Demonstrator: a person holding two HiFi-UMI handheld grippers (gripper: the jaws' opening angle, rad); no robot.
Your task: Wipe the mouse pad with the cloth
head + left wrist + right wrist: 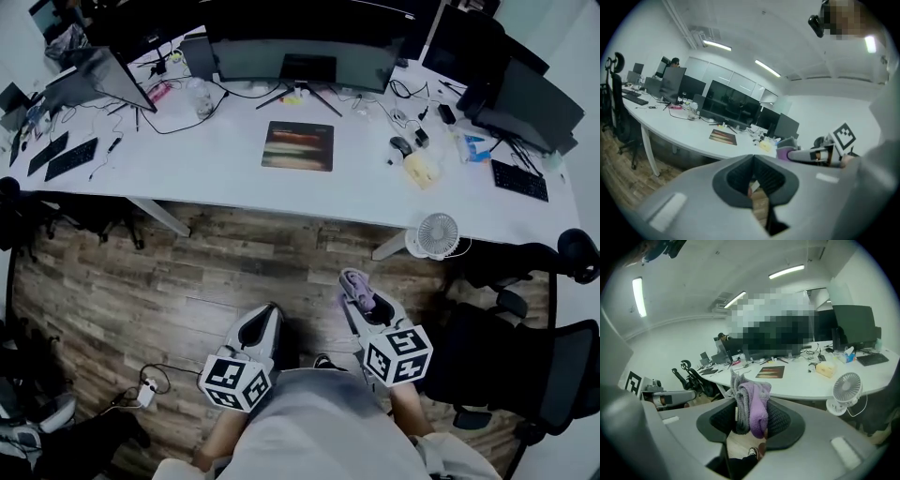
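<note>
While right gripper (751, 414) clamps cloth (753, 401), mouse pad (297, 146) lies well apart.

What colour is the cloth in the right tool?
The cloth is purple on one side and grey on the other. It shows best in the right gripper view.

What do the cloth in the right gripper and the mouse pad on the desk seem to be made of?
The cloth looks like soft fleece or microfibre, purple and grey: fuzzy surface, thick folds. The mouse pad looks thin and flat with a printed striped top; perhaps fabric over rubber, not certain.
</note>
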